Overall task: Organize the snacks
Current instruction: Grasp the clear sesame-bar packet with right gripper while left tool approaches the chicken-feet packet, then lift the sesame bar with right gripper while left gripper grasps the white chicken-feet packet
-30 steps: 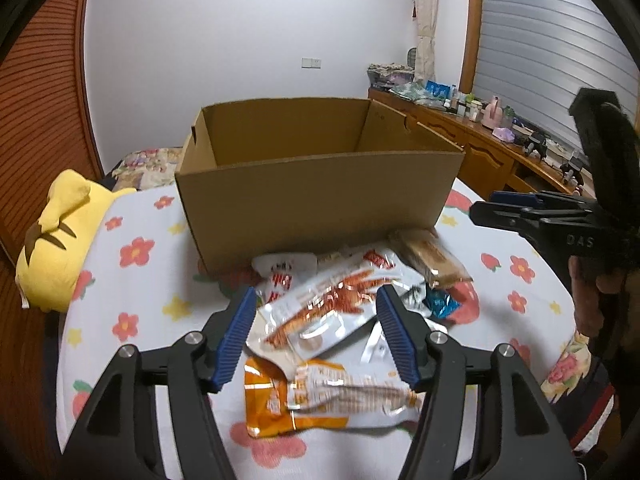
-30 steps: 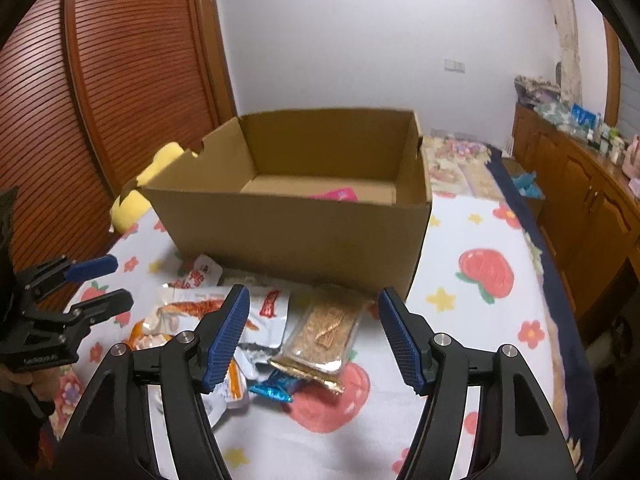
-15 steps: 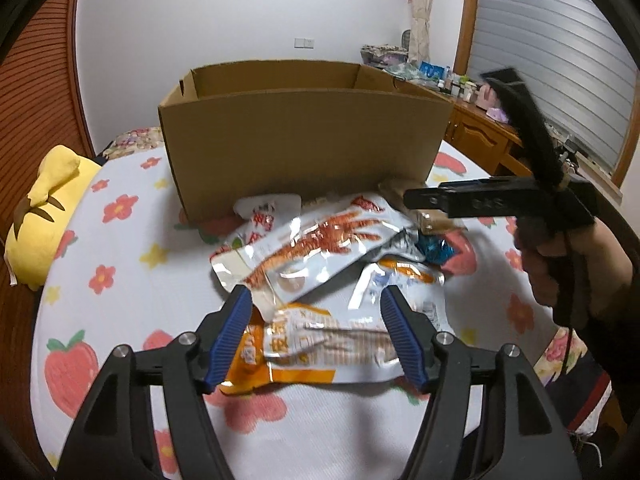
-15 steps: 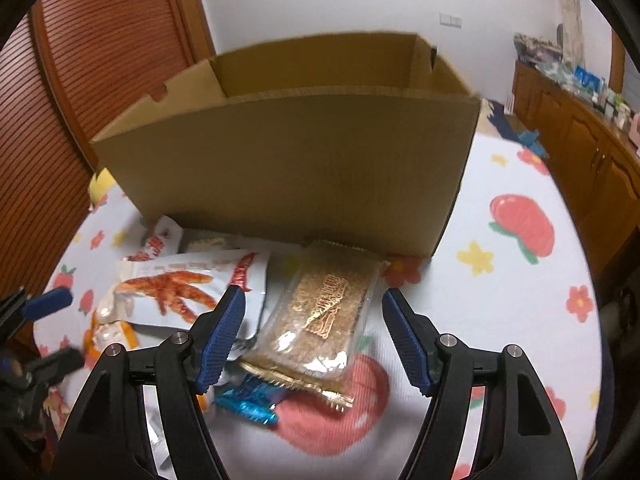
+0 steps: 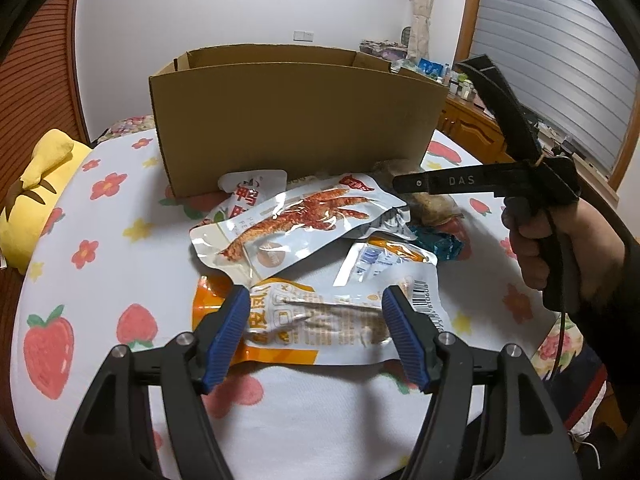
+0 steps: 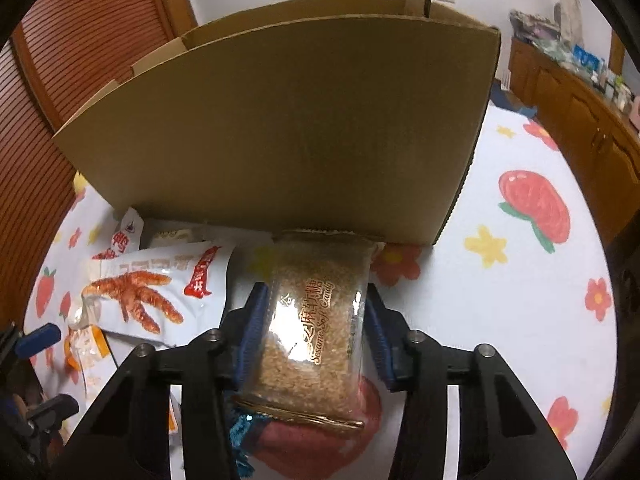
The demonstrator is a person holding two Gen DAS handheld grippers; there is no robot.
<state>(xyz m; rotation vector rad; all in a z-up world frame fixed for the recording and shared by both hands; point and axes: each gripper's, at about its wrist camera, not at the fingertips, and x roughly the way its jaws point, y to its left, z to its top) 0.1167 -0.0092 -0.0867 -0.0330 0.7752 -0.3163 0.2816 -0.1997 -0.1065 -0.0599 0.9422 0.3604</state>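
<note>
An open cardboard box (image 5: 296,120) stands on the flowered cloth, with snack packets piled in front of it. My left gripper (image 5: 315,300) is open, low over an orange-and-white packet (image 5: 320,320) that lies between its fingers untouched. Behind that packet lies a white packet with a red claw picture (image 5: 304,216). My right gripper (image 6: 315,296) is closing on a clear sesame candy packet (image 6: 316,320); both blue pads press its sides right in front of the box wall (image 6: 280,120). From the left wrist view the right gripper (image 5: 404,184) reaches in from the right.
A small blue wrapper (image 5: 438,242) lies under the sesame packet's near end. A yellow plush toy (image 5: 36,200) sits at the table's left edge. A wooden cabinet (image 6: 580,112) with clutter runs along the right wall. A person's hand (image 5: 560,248) holds the right gripper.
Both grippers have come down toward the packets. The right gripper's fingers, wide apart around the sesame candy packet before, have closed onto its sides. The left gripper now stands over the orange packet.
</note>
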